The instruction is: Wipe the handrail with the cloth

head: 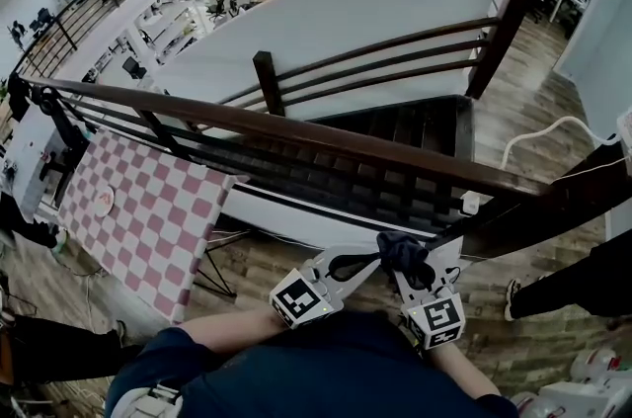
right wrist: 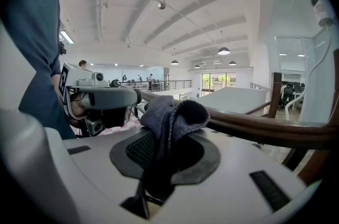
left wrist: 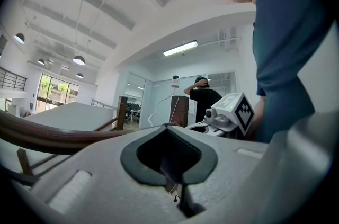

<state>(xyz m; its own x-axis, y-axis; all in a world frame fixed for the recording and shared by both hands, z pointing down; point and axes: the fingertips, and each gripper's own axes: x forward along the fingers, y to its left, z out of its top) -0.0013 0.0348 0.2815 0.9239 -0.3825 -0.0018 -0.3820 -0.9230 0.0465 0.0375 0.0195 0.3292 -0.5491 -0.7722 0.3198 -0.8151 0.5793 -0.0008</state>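
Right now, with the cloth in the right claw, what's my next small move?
Probably raise the right claw forward until the cloth presses on the handrail: the cloth is clamped but looks just short of the rail.

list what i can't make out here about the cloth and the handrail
- cloth: lower end, right gripper view, buried between the jaws
- handrail: dirt or marks, head view, too small
- dark sliver between the jaws, left gripper view: too shadowed to identify
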